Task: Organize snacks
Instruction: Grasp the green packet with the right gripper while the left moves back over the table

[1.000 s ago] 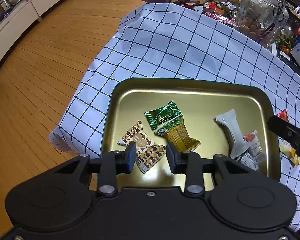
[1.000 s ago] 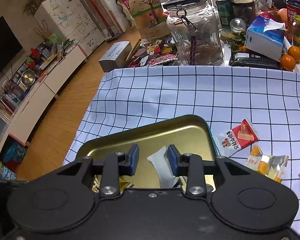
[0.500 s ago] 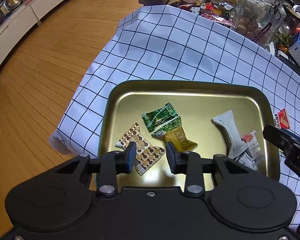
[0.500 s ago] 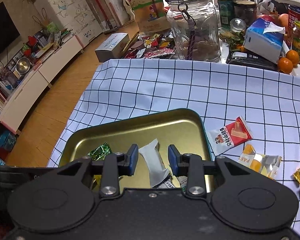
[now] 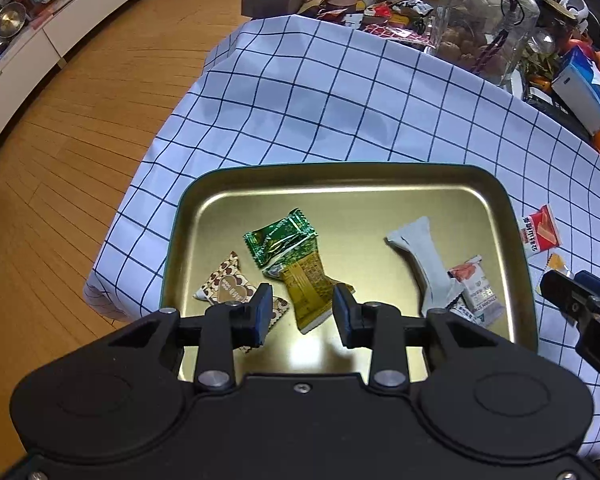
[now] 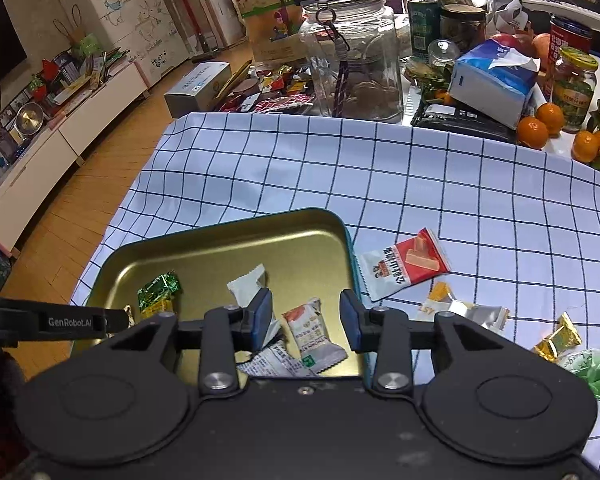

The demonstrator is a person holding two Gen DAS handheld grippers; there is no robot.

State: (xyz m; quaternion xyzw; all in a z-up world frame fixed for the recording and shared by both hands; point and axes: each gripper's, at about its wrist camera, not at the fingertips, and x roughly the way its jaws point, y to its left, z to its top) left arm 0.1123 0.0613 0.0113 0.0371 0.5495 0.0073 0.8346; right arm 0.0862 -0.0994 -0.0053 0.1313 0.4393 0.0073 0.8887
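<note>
Right tool [image 6: 305, 320]: as you hover over the tray [image 6: 220, 236], its jaws have just been opening, empty.
Left tool [image 5: 300, 314]: yours gapes, nothing held.
Hidden: printed packet [image 6: 276, 360] half covered.
Snacks: six in tray, five on tabletop [image 6: 460, 184].

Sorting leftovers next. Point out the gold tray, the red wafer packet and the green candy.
gold tray [image 6: 228, 236], right wrist view, far rim.
red wafer packet [image 6: 408, 266], right wrist view, middle of the wrapper, on the cloth.
green candy [image 5: 280, 236], left wrist view, wrapper's middle, in the tray.
</note>
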